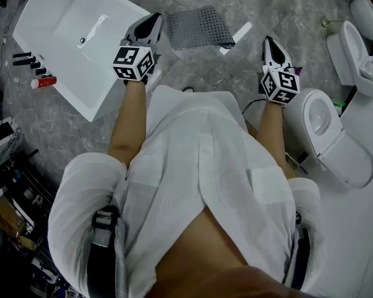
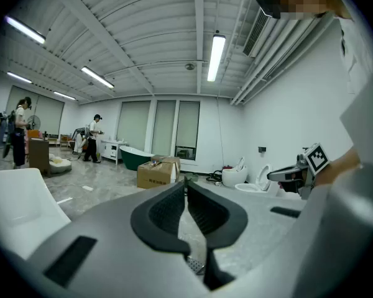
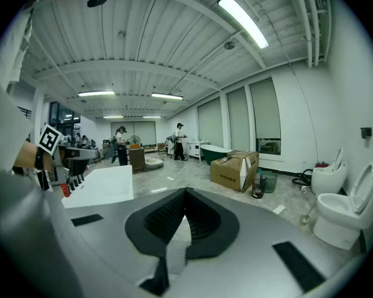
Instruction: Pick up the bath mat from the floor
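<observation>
The bath mat (image 1: pixel 199 27), grey and perforated, lies flat on the marble floor ahead of me. My left gripper (image 1: pixel 150 22) is held just left of the mat, level with its left edge, its jaws shut with nothing between them. My right gripper (image 1: pixel 270 42) hovers to the right of the mat, apart from it, also shut and empty. In the left gripper view the jaws (image 2: pixel 185 182) meet at the tips, and a scrap of the mat (image 2: pixel 196 264) shows below them. The right gripper (image 3: pixel 185 191) points level into the room with its tips touching.
A white bathtub (image 1: pixel 74 36) stands at the left with bottles (image 1: pixel 34 70) beside it. Two white toilets (image 1: pixel 326 129) (image 1: pixel 360 61) stand at the right. A cardboard box (image 3: pixel 235 169) sits farther off, and people stand at the room's far end.
</observation>
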